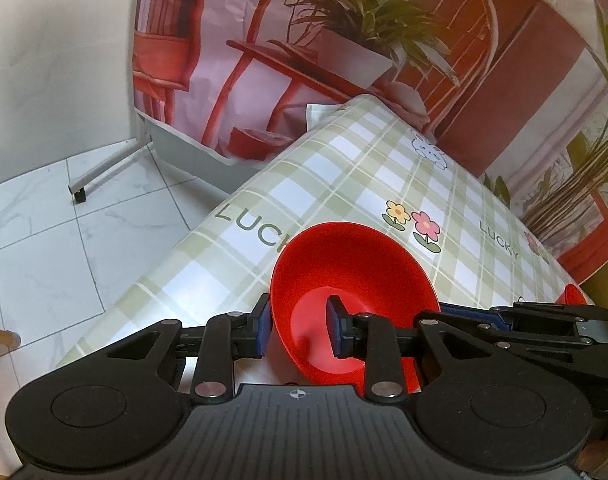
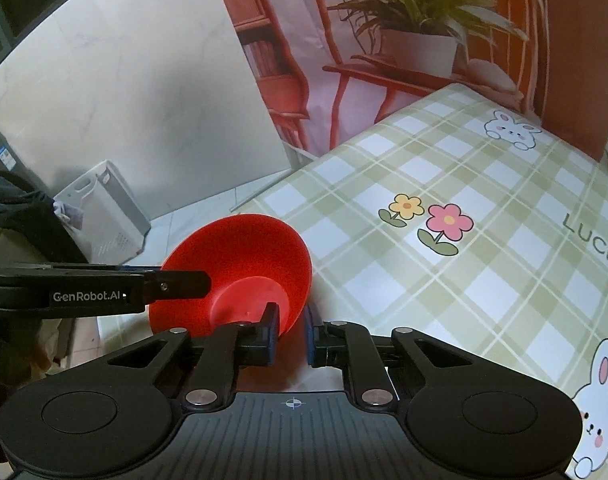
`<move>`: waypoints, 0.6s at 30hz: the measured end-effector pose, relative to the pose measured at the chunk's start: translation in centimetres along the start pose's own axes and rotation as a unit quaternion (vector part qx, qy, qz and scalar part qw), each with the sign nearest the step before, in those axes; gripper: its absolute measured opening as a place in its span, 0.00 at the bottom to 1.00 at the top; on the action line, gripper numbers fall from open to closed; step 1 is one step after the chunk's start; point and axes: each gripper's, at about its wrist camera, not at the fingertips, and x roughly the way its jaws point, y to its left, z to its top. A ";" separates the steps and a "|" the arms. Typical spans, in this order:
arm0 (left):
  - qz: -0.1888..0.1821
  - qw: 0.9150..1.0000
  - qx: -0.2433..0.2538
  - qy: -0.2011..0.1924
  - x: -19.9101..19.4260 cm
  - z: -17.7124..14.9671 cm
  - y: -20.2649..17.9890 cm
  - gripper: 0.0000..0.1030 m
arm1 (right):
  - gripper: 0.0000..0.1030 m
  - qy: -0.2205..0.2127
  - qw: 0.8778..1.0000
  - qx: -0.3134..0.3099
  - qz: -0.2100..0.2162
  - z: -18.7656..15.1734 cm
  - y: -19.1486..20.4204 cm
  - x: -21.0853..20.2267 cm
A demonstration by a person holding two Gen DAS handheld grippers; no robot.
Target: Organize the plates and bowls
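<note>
**A:** What did the two wrist views show, and where was the bowl?

**B:** One red bowl (image 1: 354, 300) sat at the near corner of a desk (image 1: 344, 168) covered in a green checked cloth with flowers and rabbits. Both grippers were on it from opposite sides. The left gripper (image 1: 299, 330) straddled the bowl's wall: one blue pad outside, the other inside the hollow. The jaws stood narrow, and the wall looked pinched between the pads.

**A:** And the other side?

**B:** The right gripper (image 2: 291, 334) did the same on the opposite rim, one finger inside the bowl (image 2: 239, 272), one outside. Its jaws were nearly closed, and seemed clamped on the thin wall. In that view the left gripper's arm reached in from the side onto the far rim.

**A:** Which way did the bowl lie from each gripper?

**B:** Straight ahead and just below each pair of fingertips, touching them. The bowl was round, so it had no long axis; its mouth tipped up and away from both cameras. Neither hand was nearer, since both already met the rim. A second red piece (image 1: 574, 294) peeked out beyond the right gripper, too hidden to name.

**A:** What would the next move depend on?

**B:** Probably on both holds sitting across the bowl from each other, so a lift would stay level.
</note>
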 end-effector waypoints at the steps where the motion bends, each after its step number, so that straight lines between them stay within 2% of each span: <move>1: -0.001 1.000 -0.001 0.001 0.0 0.0 0.0 0.29 | 0.12 -0.001 1.000 0.002 0.001 0.0 -0.1 -0.1; 7: -0.007 1.000 0.004 0.002 -0.3 0.0 -0.9 0.29 | 0.12 -0.020 0.999 0.026 0.002 -0.4 -1.0 -1.5; 11: -0.022 1.000 0.013 0.004 -0.2 0.3 -2.3 0.29 | 0.12 -0.043 0.997 0.062 0.001 -0.7 -2.9 -3.4; 18: -0.055 0.997 0.062 0.003 0.3 1.6 -7.2 0.29 | 0.12 -0.095 0.988 0.124 -0.019 -1.6 -7.2 -7.3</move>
